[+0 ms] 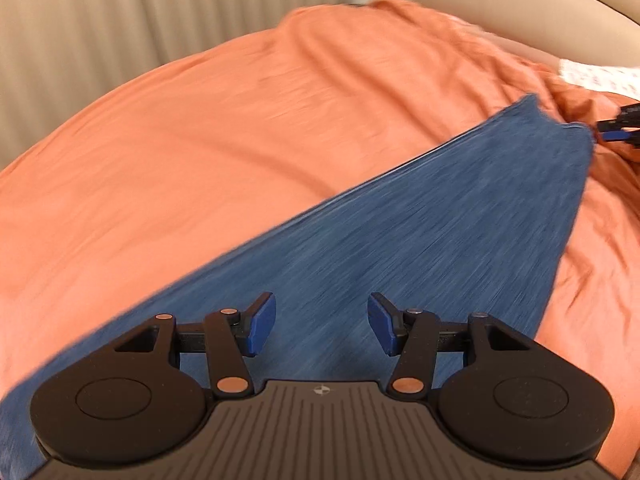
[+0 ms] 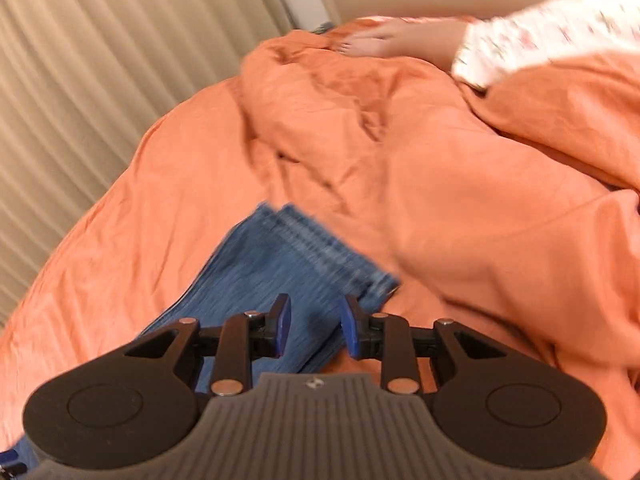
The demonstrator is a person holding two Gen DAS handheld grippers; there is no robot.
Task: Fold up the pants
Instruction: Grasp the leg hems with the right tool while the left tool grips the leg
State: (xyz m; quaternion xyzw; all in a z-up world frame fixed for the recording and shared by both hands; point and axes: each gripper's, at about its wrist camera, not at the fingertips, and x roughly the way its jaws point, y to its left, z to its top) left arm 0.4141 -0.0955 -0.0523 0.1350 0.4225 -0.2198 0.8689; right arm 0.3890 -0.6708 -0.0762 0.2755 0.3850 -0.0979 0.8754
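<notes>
Left wrist view: left gripper (image 1: 322,322) low centre of frame, blue pads wide apart, nothing between them. It hangs over the pants (image 1: 420,240), blue denim, blurred by motion. The denim runs as a long band from the lower left corner up to the upper right, where its hem end sits. Under it an orange bedspread (image 1: 180,152), lightly creased, fills most of the frame. At the far right edge, just beside the hem end, a small part of the right gripper (image 1: 620,130) shows; its opening cannot be judged here. Ribbed beige wall panel (image 1: 80,48) along the upper left.

Right wrist view: right gripper (image 2: 314,326) low centre, pads apart at a moderate gap, holding nothing. The hem end of the pants (image 2: 280,264) lies directly ahead of and beneath the pads, stitched cuff toward frame centre. Orange bedspread (image 2: 460,208) heavily rumpled across centre and right. Upper right: a bare foot (image 2: 384,42) and a white floral trouser leg (image 2: 560,20) resting on the bedspread. Beige wall panel (image 2: 100,60) upper left.
</notes>
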